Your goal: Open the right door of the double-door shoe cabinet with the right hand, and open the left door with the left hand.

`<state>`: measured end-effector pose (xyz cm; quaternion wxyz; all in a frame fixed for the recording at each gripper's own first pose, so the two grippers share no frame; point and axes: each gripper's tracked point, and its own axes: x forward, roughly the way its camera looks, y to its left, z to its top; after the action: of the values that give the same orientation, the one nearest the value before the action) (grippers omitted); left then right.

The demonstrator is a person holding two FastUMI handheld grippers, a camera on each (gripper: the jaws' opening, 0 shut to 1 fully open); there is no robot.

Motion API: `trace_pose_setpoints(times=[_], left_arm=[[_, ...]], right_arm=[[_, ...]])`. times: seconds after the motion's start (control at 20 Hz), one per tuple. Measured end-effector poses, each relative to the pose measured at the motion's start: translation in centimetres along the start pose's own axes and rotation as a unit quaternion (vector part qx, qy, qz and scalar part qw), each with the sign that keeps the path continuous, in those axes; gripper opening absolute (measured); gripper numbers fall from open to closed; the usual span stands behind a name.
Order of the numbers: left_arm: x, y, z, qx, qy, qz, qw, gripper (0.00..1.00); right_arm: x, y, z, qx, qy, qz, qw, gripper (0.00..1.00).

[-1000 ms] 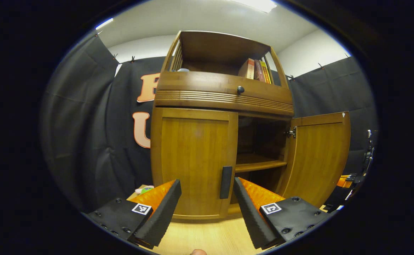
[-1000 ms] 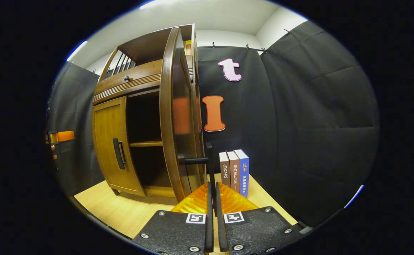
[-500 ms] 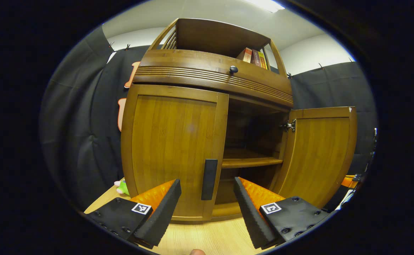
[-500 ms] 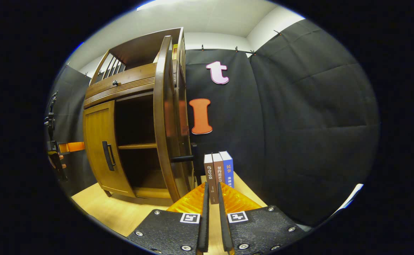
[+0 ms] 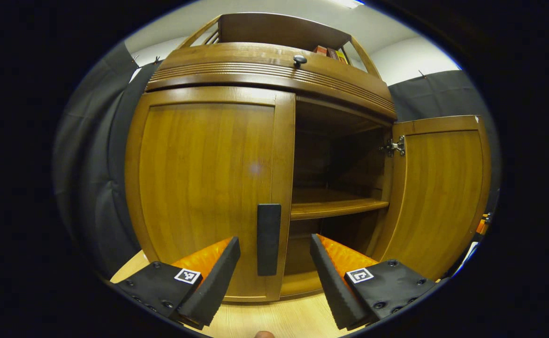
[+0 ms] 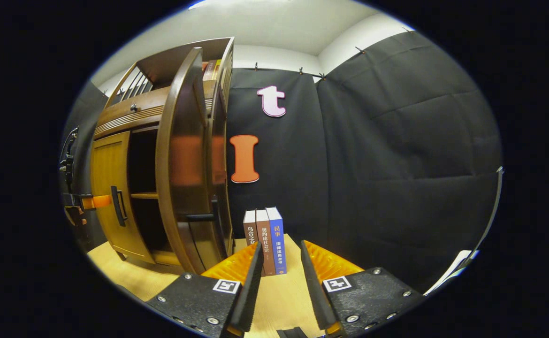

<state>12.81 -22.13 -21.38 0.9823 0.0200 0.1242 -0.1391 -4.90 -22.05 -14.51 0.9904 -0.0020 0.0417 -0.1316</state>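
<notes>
Cabinet interior [image 5: 335, 164] perhaps empty; shadowed.

The books [image 5: 329, 50] atop the shoe cabinet [image 5: 274, 75] look mostly hidden.

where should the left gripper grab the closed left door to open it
Grip the black vertical handle on the left door, near its inner edge. Come straight on with the open left gripper, one finger each side; the bar is narrow and upright.

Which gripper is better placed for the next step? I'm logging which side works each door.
Left. The left gripper is open with the shut left door's handle between its fingers. The right door already stands open, and the right gripper is open, facing books.
</notes>
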Motion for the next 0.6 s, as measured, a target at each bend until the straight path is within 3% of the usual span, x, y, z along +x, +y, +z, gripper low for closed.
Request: trace_pose_setpoints(times=[0.05,0.1,0.15,0.2,0.3,0.35,0.4,0.45,0.5,0.6], left_arm=[[0.5,0.2,-0.4,0.002,0.003,0.005,1.0,0.95],[1.0,0.4,-0.7,0.008,0.006,0.013,1.0,0.95],[1.7,0.8,-0.9,0.013,0.006,0.019,1.0,0.95],[2.3,0.9,-1.1,0.016,0.008,0.022,1.0,0.95],[3.0,1.1,-1.8,0.012,0.016,0.025,0.999,0.95],[3.0,0.9,-2.0,0.007,0.017,0.023,1.0,0.94],[3.3,0.7,-1.9,0.007,0.016,0.022,1.0,0.91],[3.5,0.8,-1.9,0.012,0.014,0.024,1.0,0.88],[3.4,0.8,-1.8,0.019,0.012,0.024,0.999,0.84],[3.6,0.6,-1.5,0.026,0.008,0.027,0.999,0.77]], right_arm=[[0.2,-0.4,0.0,0.001,-0.001,-0.007,1.0,0.44],[0.6,-1.0,0.1,0.002,-0.003,-0.015,1.0,0.57],[0.8,-1.4,0.2,0.001,-0.007,-0.022,1.0,0.59],[1.0,-1.8,0.3,0.001,-0.01,-0.029,1.0,0.49],[1.1,-2.3,0.6,0.002,-0.018,-0.038,0.999,0.72],[1.3,-2.5,0.7,0.002,-0.021,-0.041,0.999,0.63],[1.3,-2.7,0.8,0.002,-0.023,-0.044,0.999,0.63],[1.4,-2.7,0.8,0.001,-0.024,-0.046,0.999,0.53],[1.5,-2.7,0.7,0.0,-0.023,-0.045,0.999,0.64],[1.5,-2.4,0.7,0.003,-0.022,-0.04,0.999,0.64]])
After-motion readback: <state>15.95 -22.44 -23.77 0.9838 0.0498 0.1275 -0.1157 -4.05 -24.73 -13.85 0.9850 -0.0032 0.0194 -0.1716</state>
